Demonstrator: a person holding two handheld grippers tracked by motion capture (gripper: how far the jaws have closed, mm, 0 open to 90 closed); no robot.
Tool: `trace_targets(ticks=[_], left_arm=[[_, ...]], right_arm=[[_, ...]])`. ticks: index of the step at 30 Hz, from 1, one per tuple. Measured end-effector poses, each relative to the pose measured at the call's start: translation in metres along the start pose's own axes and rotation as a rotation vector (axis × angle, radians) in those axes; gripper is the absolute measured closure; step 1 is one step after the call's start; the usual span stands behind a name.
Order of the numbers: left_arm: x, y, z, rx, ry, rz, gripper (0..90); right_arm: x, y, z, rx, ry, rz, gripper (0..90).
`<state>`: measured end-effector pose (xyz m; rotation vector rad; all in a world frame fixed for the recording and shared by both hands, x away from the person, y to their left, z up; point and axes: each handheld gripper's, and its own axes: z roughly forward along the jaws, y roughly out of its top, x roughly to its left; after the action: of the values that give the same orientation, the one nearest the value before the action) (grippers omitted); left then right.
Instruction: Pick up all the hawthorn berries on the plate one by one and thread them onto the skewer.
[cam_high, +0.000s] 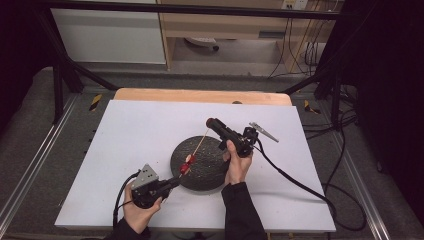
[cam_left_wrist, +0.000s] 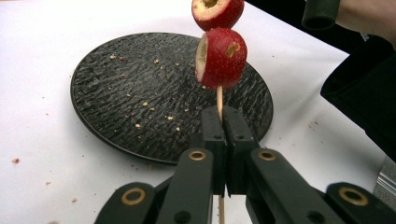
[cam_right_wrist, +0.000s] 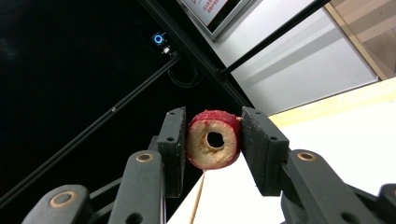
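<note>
- Left tongs (cam_left_wrist: 223, 140), at the plate's (cam_high: 212, 180) seven o'clock, we saw clamped on the skewer (cam_left_wrist: 219, 100).
- Right tongs (cam_right_wrist: 212, 144) gripped a cored fruit slice (cam_right_wrist: 214, 139).

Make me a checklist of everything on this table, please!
Surface: white sheet over a wooden table, with scattered crumbs.
Job's things: wooden stick carrying two red fruit pieces above a black plate; a third cored fruit slice.
Clutter: nothing seen.
Tongs: left tongs shut on the stick; right tongs shut on the fruit slice.
Cables: black cable trails from the right tongs.
Surroundings: black frame bars, a shelf behind.
</note>
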<state>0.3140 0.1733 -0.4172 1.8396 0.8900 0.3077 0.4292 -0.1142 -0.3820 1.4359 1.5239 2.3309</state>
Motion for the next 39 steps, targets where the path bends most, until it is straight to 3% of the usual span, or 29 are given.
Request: trace_targets(ticks=[17, 32, 39], left_arm=[[-0.002, 0.000, 0.004, -0.009, 0.010, -0.002, 88.8], [-0.013, 0.007, 0.016, -0.053, 0.040, -0.049, 88.9], [-0.013, 0.010, 0.018, -0.041, 0.043, -0.061, 89.0]], right_arm=[[0.000, -0.003, 0.000, -0.008, 0.016, 0.019, 62.2], [0.000, -0.009, 0.001, -0.021, 0.032, 0.040, 62.2], [0.000, -0.011, 0.001, -0.020, 0.031, 0.041, 62.3]])
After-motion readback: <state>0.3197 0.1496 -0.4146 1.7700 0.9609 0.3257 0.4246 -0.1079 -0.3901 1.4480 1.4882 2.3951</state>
